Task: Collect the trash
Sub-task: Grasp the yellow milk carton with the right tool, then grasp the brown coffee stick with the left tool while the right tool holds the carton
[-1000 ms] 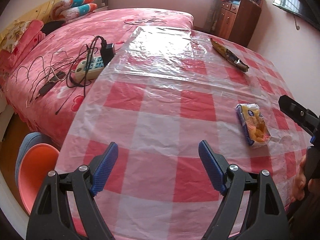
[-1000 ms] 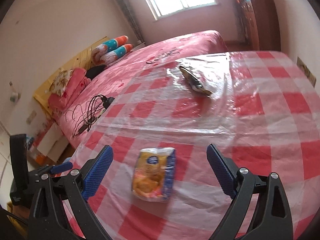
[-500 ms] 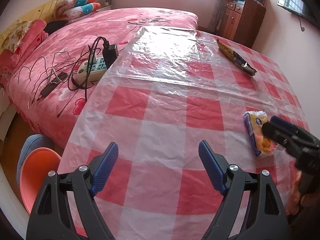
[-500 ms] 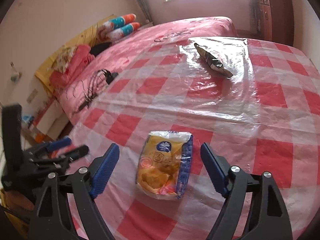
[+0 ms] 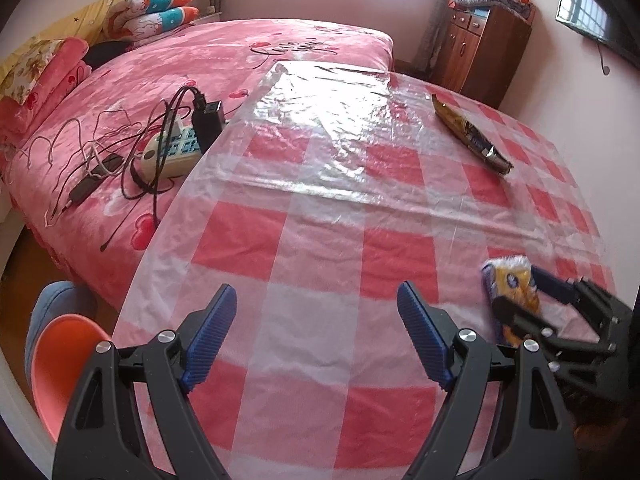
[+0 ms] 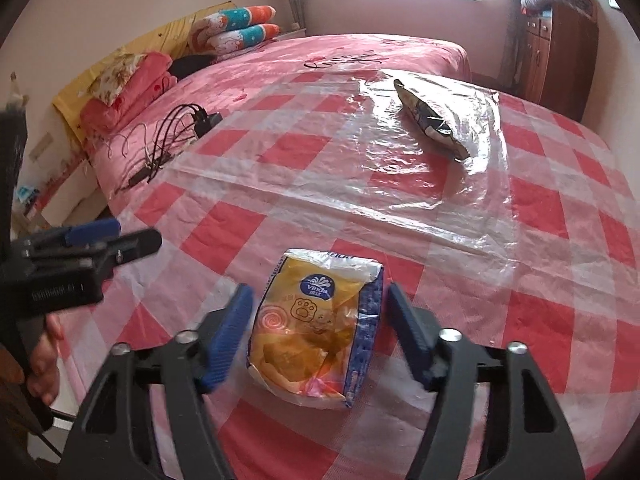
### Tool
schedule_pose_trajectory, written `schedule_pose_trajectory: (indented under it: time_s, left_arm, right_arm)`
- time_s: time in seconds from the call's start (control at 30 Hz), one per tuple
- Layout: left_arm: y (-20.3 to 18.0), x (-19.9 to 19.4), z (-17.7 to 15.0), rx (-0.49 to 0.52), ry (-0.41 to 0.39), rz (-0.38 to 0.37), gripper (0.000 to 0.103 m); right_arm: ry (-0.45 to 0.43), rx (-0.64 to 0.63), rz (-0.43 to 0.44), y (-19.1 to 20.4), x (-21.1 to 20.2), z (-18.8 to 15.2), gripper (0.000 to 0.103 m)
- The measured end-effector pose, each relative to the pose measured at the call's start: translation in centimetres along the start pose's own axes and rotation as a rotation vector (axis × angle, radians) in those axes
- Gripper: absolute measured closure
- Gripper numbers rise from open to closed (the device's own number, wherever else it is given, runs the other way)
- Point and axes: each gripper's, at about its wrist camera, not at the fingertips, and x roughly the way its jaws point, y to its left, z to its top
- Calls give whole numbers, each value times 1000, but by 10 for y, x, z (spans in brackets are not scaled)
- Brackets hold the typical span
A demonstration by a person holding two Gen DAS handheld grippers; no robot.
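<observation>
A crumpled yellow and blue tissue wrapper [image 6: 316, 328] lies on the red and white checked tablecloth [image 6: 520, 240]. My right gripper [image 6: 320, 328] is open, its blue pads on either side of the wrapper, close but apart from it. In the left wrist view the wrapper [image 5: 510, 284] sits at the right with the right gripper [image 5: 520, 300] around it. My left gripper [image 5: 316, 336] is open and empty above the table's near left part. A dark foil snack bag [image 6: 430, 120] lies far back on the clear plastic sheet; it also shows in the left wrist view [image 5: 470, 136].
A pink bed [image 5: 200, 80] runs along the table's left side, with a power strip and tangled cables [image 5: 168, 152] on it. An orange bin [image 5: 64, 364] stands on the floor at the lower left. A wooden cabinet [image 5: 484, 48] stands at the back right.
My right gripper has moved forward over the tissue wrapper and its jaws have narrowed around it. My left gripper has stayed open, nearly in place.
</observation>
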Motion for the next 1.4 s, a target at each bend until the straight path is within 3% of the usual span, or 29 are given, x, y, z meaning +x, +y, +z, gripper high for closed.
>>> schedule_pose_trajectory:
  time_s: [0.17, 0.37, 0.7, 1.0, 1.2, 1.4]
  left_arm:
    - [-8, 4, 16, -11, -11, -43, 20]
    - [-28, 14, 43, -24, -20, -115, 20]
    - [-104, 55, 105, -8, 13, -254, 20]
    - [-152, 117, 149, -17, 85, -194, 30]
    - [-166, 145, 163, -54, 120, -151, 44]
    - [-173, 151, 169, -66, 98, -128, 58]
  right_arm:
    - [-2, 3, 6, -5, 0, 1, 52]
    - [-24, 64, 72, -23, -6, 4, 65]
    - [-123, 238, 124, -80, -29, 5, 70]
    - [-146, 307, 139, -106, -36, -1, 70]
    - [-141, 336, 157, -116, -37, -3, 70]
    - [-143, 347, 169, -118, -40, -5, 70]
